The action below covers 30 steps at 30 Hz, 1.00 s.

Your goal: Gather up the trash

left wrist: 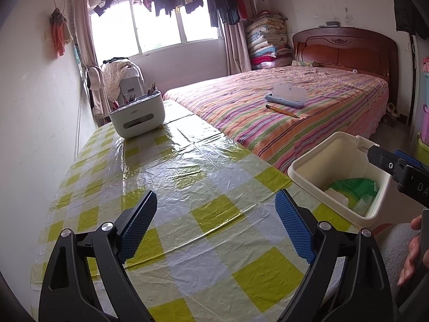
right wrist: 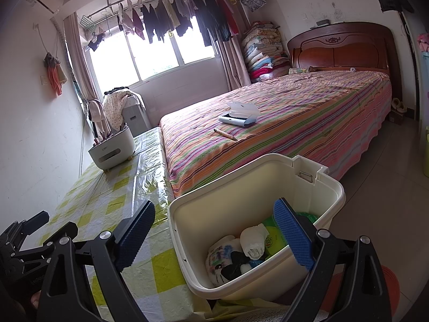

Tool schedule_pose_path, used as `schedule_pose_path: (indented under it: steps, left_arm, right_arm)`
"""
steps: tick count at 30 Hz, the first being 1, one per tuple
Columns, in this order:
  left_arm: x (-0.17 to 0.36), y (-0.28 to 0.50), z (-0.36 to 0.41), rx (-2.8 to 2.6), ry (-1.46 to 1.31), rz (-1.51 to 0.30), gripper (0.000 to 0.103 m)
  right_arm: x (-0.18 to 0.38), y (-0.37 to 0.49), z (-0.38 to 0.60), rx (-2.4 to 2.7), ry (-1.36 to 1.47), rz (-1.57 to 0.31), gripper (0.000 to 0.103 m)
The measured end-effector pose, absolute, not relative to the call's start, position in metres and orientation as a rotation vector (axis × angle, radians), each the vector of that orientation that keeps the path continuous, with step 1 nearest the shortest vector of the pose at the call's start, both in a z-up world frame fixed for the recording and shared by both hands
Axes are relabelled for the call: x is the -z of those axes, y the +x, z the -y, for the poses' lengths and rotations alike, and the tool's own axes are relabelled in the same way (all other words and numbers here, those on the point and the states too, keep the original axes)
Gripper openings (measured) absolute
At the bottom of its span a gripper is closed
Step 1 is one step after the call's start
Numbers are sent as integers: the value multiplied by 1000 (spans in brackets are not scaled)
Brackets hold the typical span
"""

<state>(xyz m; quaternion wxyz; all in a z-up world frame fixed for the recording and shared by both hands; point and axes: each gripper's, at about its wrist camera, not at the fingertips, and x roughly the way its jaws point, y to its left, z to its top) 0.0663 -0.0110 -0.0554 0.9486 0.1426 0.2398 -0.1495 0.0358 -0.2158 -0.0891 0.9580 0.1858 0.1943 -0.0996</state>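
Note:
A cream trash bin stands at the table's right edge; it also shows in the left wrist view. Inside lie crumpled white tissue, a green wrapper and a printed paper wad. My right gripper is open and empty, its fingers straddling the bin's near left wall. My left gripper is open and empty above the yellow-checked tablecloth, left of the bin.
A white pencil holder box stands at the table's far end. The striped bed borders the table on the right, with an open pencil case and a pencil on it. A wall runs along the left.

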Motion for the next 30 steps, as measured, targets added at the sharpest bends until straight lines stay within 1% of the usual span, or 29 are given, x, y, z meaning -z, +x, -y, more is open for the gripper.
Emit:
schedule_pose_path:
  steps: [30]
  left_arm:
    - [51, 68, 0, 312, 250, -508, 88]
  right_arm:
    - [90, 37, 215, 203, 374, -397, 88]
